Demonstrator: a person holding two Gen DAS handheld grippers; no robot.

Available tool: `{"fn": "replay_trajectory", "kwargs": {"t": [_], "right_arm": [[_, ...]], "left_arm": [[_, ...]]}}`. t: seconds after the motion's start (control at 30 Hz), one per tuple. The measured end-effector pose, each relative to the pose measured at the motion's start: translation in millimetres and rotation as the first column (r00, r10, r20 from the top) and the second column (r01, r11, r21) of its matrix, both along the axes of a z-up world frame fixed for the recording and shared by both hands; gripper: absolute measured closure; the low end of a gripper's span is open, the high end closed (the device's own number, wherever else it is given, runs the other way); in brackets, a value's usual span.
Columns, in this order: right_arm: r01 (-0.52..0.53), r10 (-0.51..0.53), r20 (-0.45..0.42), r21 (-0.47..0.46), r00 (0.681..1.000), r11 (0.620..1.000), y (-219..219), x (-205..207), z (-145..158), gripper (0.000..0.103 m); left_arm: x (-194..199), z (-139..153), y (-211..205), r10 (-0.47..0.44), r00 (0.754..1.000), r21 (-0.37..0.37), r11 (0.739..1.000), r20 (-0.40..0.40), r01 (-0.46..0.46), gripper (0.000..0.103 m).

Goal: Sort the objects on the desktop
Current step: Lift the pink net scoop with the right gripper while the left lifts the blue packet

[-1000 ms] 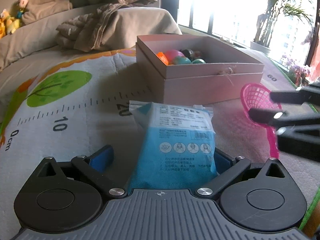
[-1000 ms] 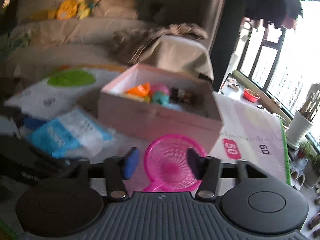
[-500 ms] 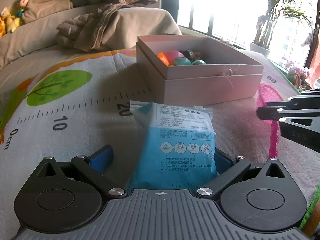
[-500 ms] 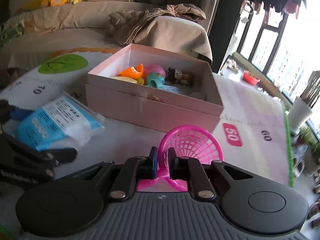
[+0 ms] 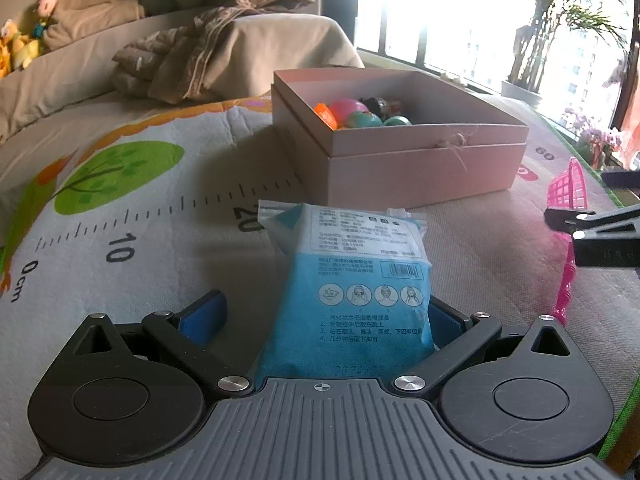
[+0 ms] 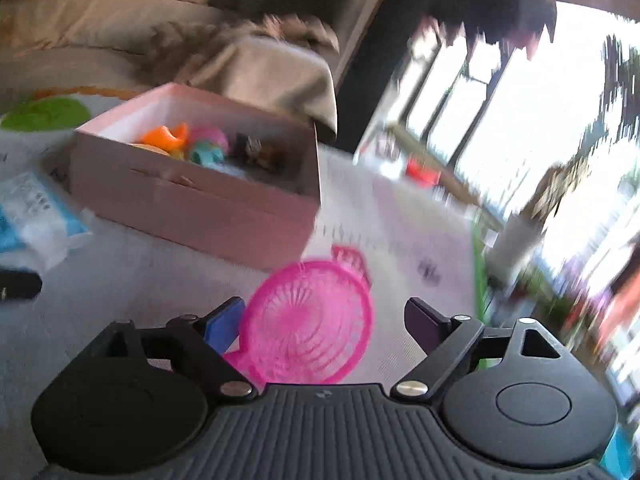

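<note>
The right tongs stood wide, having just sprung open, with the pink basket lying loose between them on the play mat. The left tongs gaped around the blue packet, near the pink box of toys.
</note>
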State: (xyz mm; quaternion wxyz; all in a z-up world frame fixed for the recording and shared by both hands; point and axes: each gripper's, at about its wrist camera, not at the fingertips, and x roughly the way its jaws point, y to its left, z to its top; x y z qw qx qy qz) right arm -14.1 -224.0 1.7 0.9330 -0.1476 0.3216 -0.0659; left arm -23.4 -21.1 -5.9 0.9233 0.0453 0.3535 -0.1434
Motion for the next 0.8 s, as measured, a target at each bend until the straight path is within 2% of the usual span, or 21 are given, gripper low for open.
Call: {"fn": "replay_trajectory", "kwargs": {"t": [0.07,0.13,0.27,0.37,0.43,0.5,0.63,0.8], "right_arm": [[0.031,-0.026,-0.037,0.14,0.999,0.99,-15,6,0,0.012],[0.058,-0.041,-0.064,0.277,0.997,0.959,-30,14,0,0.011],[0.1,-0.06,-0.111,0.397,0.992,0.912,-45,26,-8,0.009],[0.099,-0.052,-0.124,0.411,0.991,0.906,-46,27,-17,0.01],[0.06,-0.018,-0.109,0.395,0.994,0.917,-40,23,-16,0.023],[0.029,0.009,-0.095,0.382,0.995,0.924,-35,22,-13,0.022],[-0.021,0.046,-0.064,0.346,0.997,0.938,-26,16,-4,0.022],[-0.092,0.121,-0.078,0.304,0.99,0.948,-14,8,3,0.022]], "left_arm": [[0,0,0,0.0,1.0,-0.001,1.0,0.0,0.0,0.0],[0,0,0,0.0,1.0,-0.001,1.0,0.0,0.0,0.0],[0,0,0,0.0,1.0,-0.003,1.0,0.0,0.0,0.0],[0,0,0,0.0,1.0,-0.001,1.0,0.0,0.0,0.0],[-1,0,0,0.0,1.0,0.003,1.0,0.001,0.0,0.0],[-2,2,-2,-0.006,1.0,0.009,1.0,0.003,0.006,0.0],[-8,7,-4,-0.073,0.997,-0.043,0.996,-0.014,0.073,0.0],[-5,15,-12,-0.023,0.999,0.017,1.0,0.03,0.023,0.001]]}}
